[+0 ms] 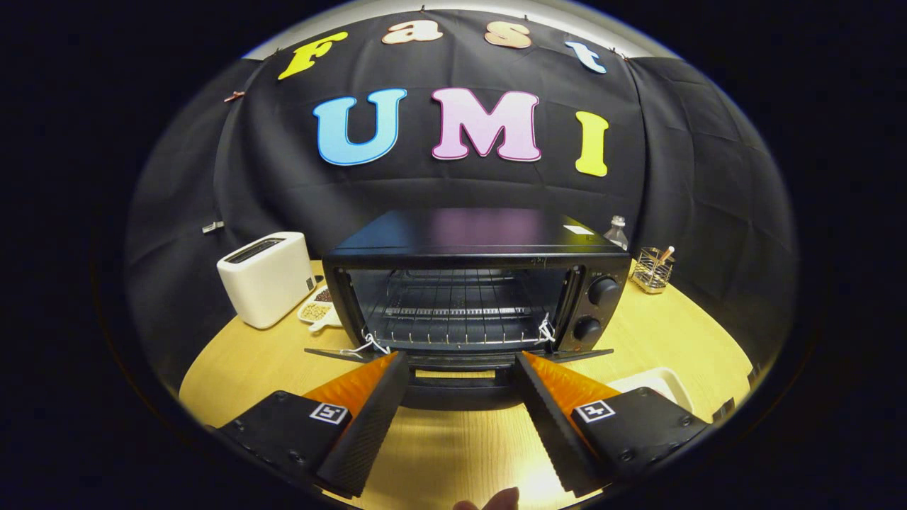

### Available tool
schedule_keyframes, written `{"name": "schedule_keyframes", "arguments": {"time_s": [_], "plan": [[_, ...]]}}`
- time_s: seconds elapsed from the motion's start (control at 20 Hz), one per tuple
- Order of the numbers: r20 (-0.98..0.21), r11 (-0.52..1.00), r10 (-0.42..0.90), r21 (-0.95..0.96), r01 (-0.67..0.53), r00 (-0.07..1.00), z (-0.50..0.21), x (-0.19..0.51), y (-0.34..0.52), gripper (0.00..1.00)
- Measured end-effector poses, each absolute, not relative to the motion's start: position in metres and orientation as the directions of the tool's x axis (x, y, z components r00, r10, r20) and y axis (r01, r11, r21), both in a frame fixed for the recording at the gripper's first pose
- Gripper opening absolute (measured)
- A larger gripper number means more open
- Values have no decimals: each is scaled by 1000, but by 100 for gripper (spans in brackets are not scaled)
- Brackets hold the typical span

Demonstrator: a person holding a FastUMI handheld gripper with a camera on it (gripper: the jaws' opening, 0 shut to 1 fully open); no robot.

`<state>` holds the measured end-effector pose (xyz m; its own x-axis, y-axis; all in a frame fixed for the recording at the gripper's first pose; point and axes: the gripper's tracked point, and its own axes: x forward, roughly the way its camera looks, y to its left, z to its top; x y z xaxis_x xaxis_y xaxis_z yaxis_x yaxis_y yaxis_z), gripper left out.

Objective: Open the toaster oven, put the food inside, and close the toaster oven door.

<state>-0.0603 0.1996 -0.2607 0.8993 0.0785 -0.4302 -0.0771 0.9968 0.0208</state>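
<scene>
Toaster oven stands open, its door dropped flat.
We hold the gripper with fingers spread wide, empty, tips at the door's near edge.

**Bright tabletop, dim surround, heavy fisheye bend**

Overhead light glares on the wooden table in front of the toaster oven, whose glossy top mirrors soft colour. Shadow pools under its open door. Beyond it, edges curve and dim; focus stays sharp.
</scene>
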Motion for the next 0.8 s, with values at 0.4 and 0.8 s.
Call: {"name": "schedule_keyframes", "arguments": {"time_s": [0.4,0.8], "plan": [[-561,995,76,-17,-103,824,-299,-89,198,100],[-694,989,93,-17,-145,714,-335,-112,196,99]]}}
